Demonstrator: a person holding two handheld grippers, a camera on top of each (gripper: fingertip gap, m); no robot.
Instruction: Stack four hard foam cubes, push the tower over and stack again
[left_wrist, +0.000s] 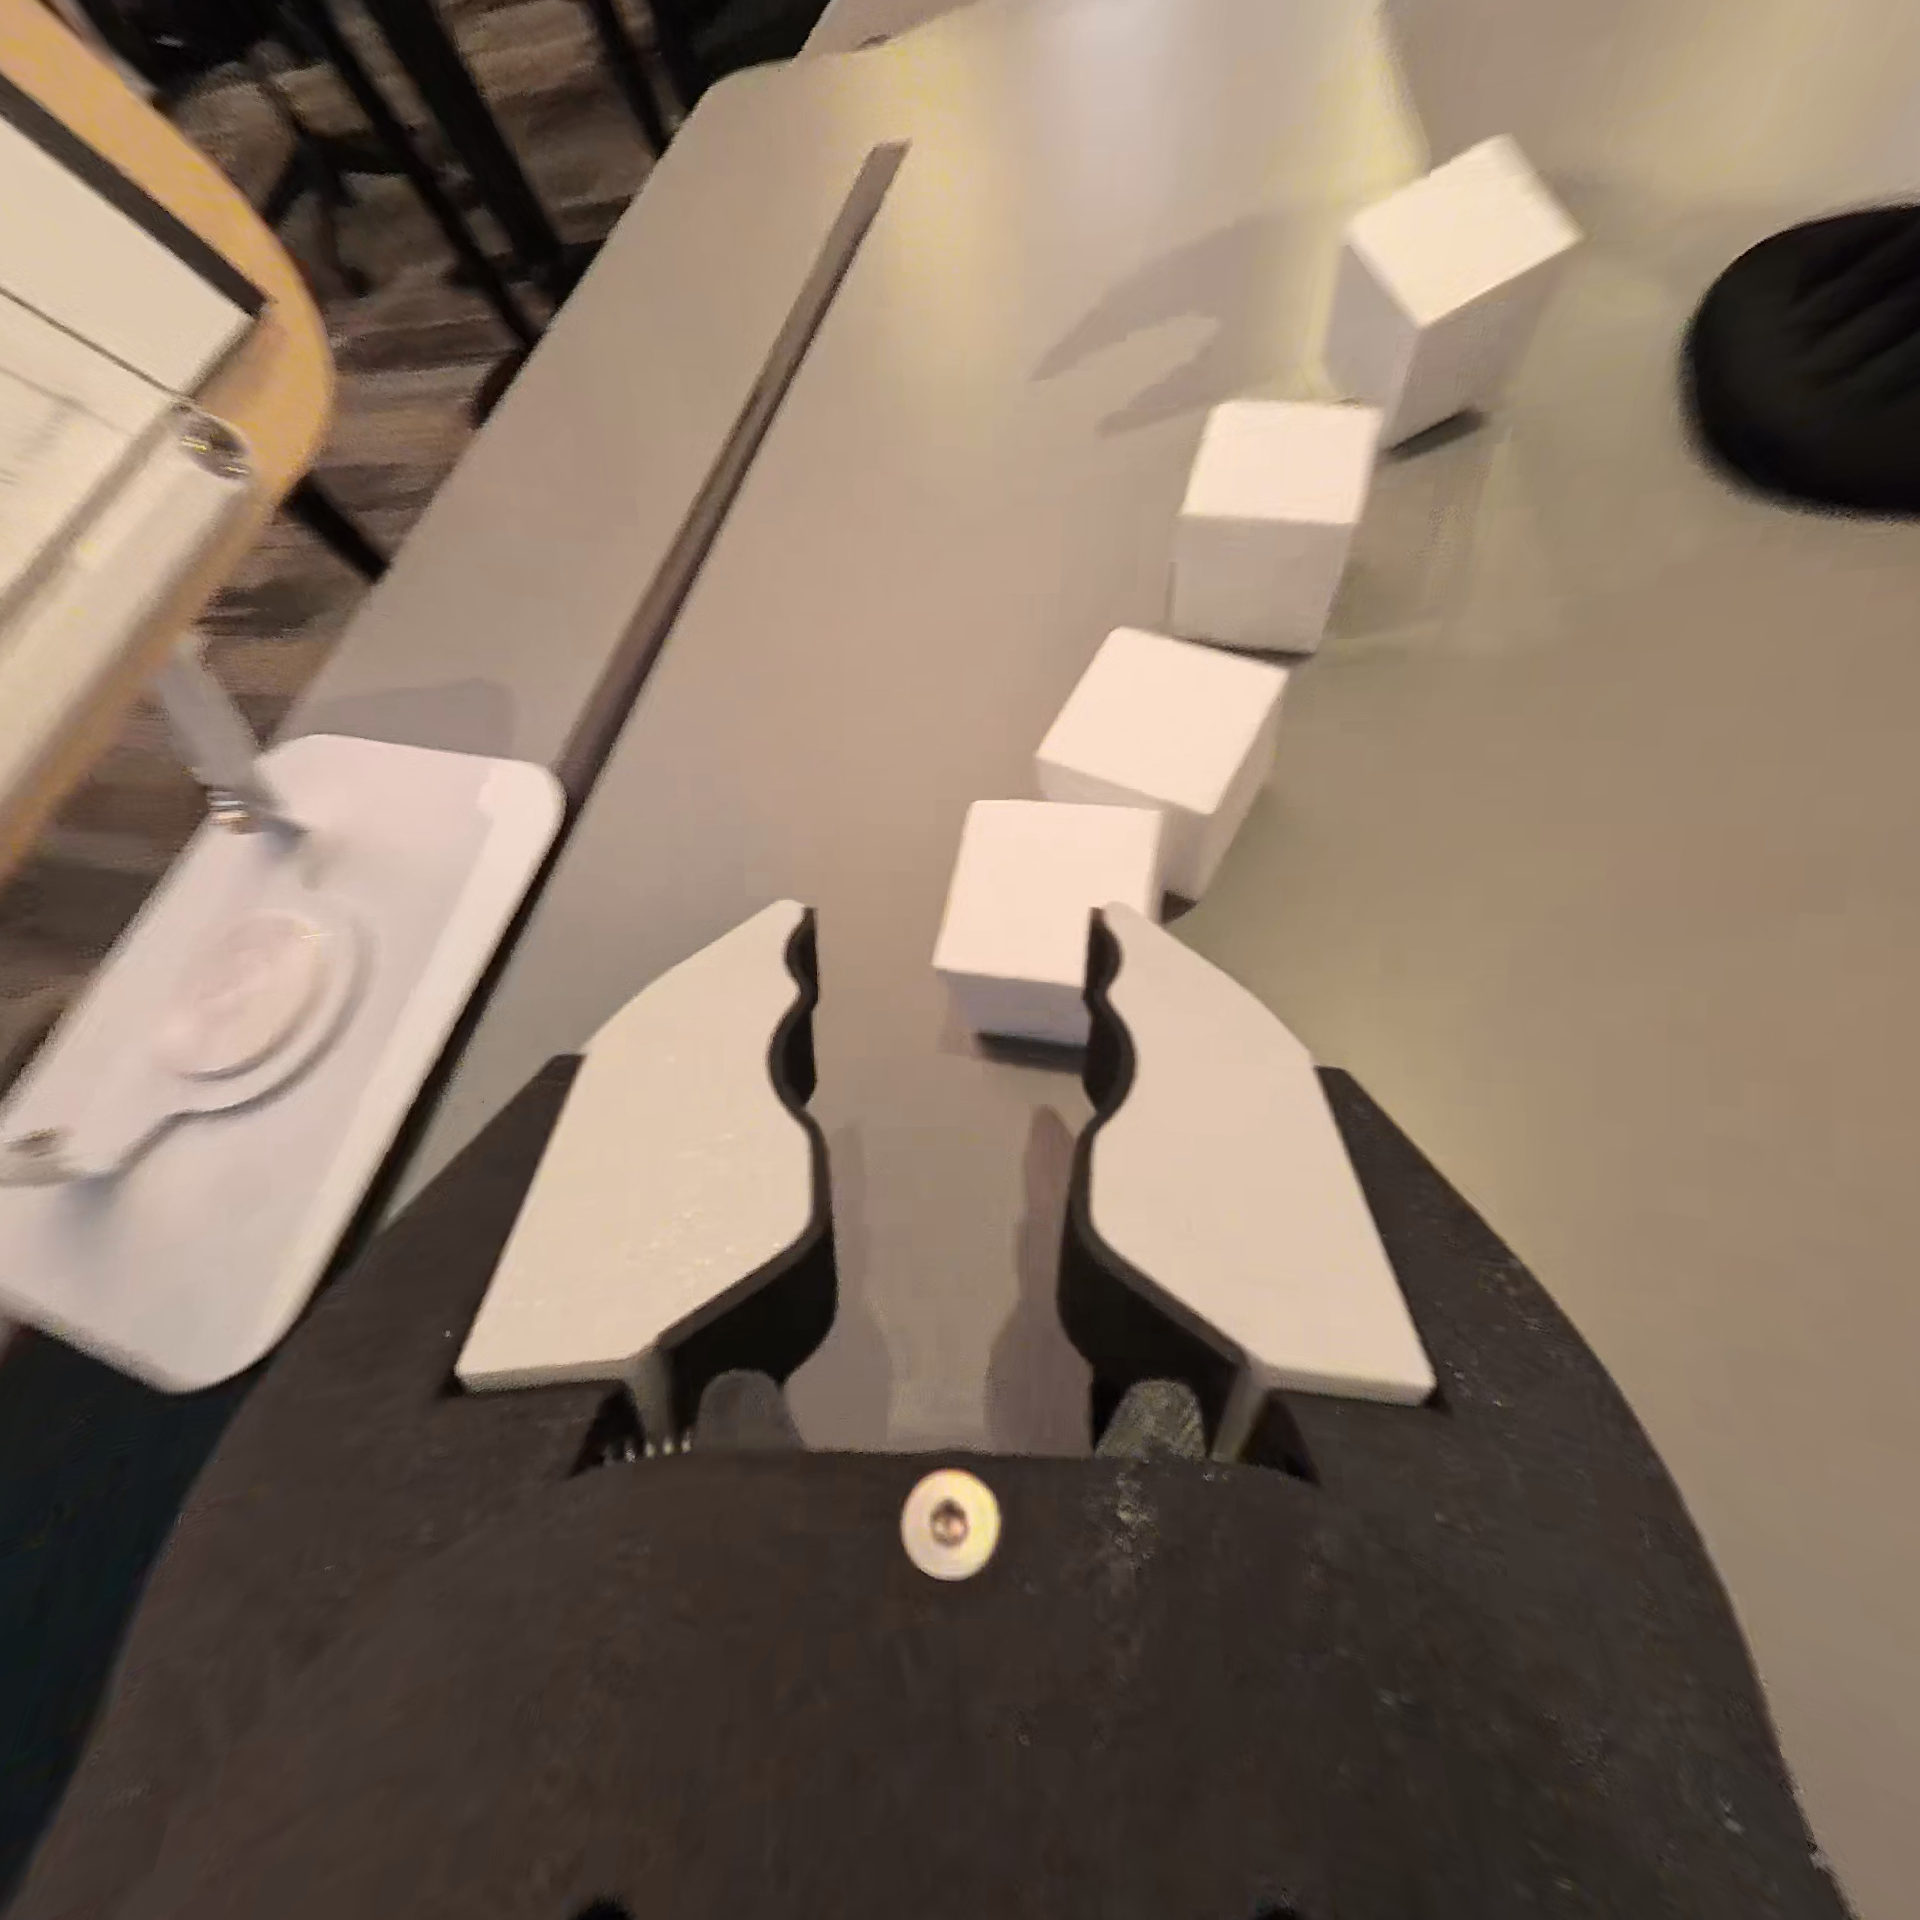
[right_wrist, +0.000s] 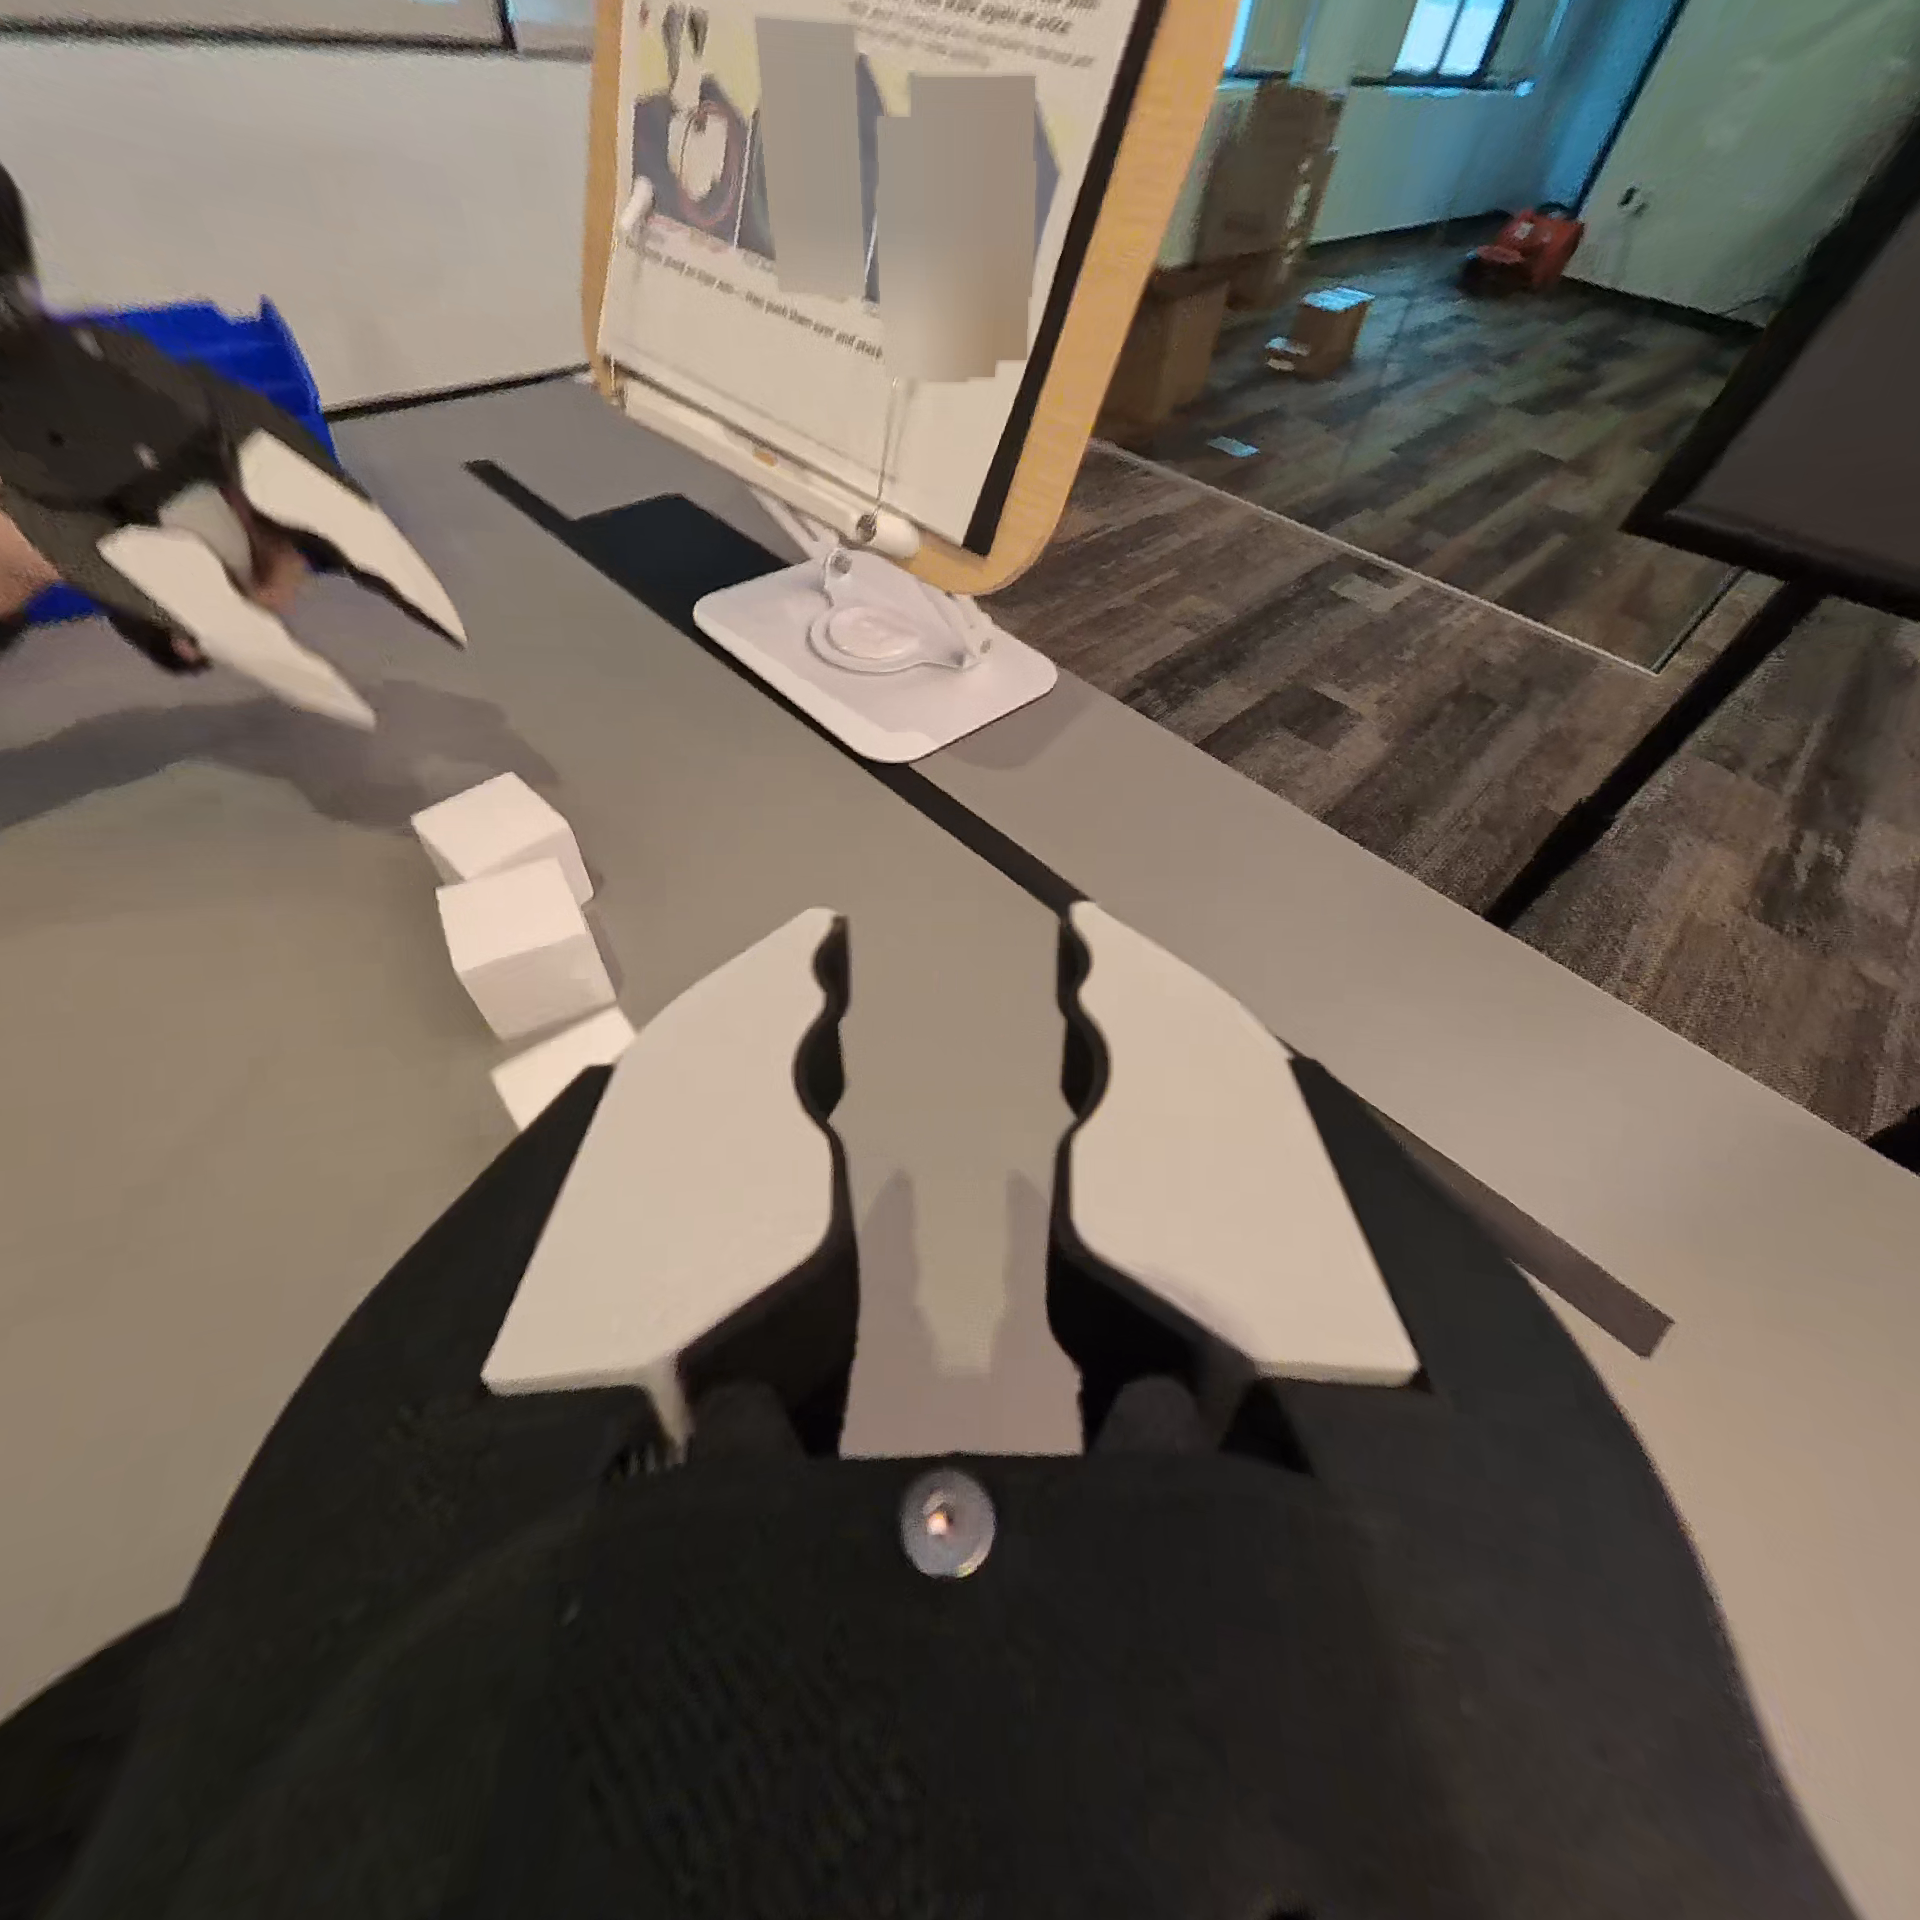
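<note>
Four white foam cubes lie in a loose row on the grey table (left_wrist: 1558, 935), none stacked. The nearest cube (left_wrist: 1039, 920) sits just ahead of the left gripper (left_wrist: 951, 920), w/ the second cube (left_wrist: 1164, 753), third cube (left_wrist: 1268, 525) and far cube (left_wrist: 1449, 286) trailing away, the far one tipped on an edge. Left jaws are spread, holding nothing; right gripper (right_wrist: 951, 920) likewise released and empty, over bare table.

Risk, imo: the nearest cube is off-centre toward the left gripper's right finger, so closing as-is could nudge it into the second cube instead of pinching it. Frames are blurred, so exact gaps are hard to judge.

Left wrist view shows all four cubes; right wrist view only three, its own finger hiding part of the closest. Right view alone shows the left gripper hanging above the row, plus the tablet stand (right_wrist: 883, 665).
</note>
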